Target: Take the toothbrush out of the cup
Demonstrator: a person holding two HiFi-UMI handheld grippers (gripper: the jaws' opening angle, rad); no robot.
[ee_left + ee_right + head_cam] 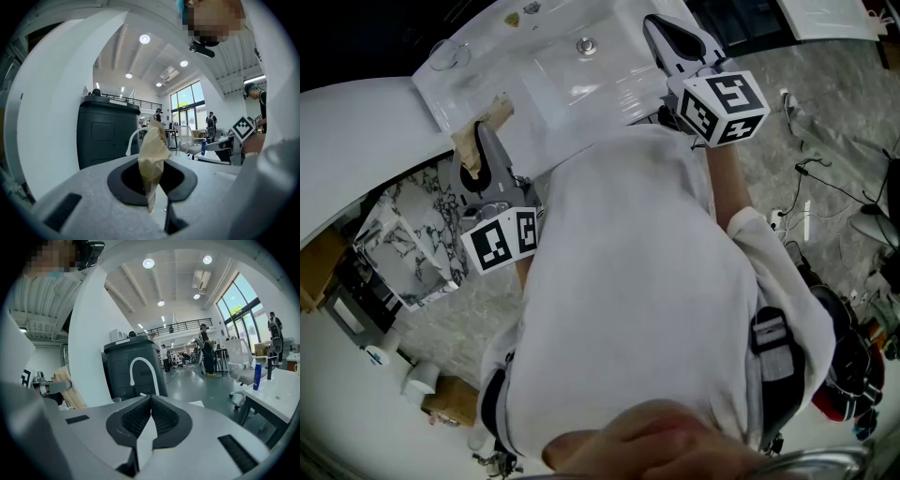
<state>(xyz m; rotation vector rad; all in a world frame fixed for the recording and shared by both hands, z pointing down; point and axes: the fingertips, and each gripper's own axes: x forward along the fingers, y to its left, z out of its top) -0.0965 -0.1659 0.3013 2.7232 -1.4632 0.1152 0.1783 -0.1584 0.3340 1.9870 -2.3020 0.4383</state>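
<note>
In the head view, the left gripper (479, 141) sits at about 9 o'clock, pointing toward the top of the picture. Its fingers are drawn almost together and pinch a piece of crumpled brown paper (493, 118). In the left gripper view the paper stands upright between the dark pads and rises above them. The right gripper (661, 30) is at 1 o'clock over the far side of the white sink (614, 80). Its fingers are pressed flat against each other with nothing between them, as the right gripper view shows plainly. The sink's drain (584, 45) lies at 12 o'clock, between the two grippers. A clear cup (448, 54) stands at 11 o'clock on the corner of the white counter, well apart from both grippers. The toothbrush cannot be made out in it or anywhere else. In the right gripper view, a white arched faucet (140, 363) shows at 12 o'clock beyond the fingers, in front of a dark bin (133, 366).
</note>
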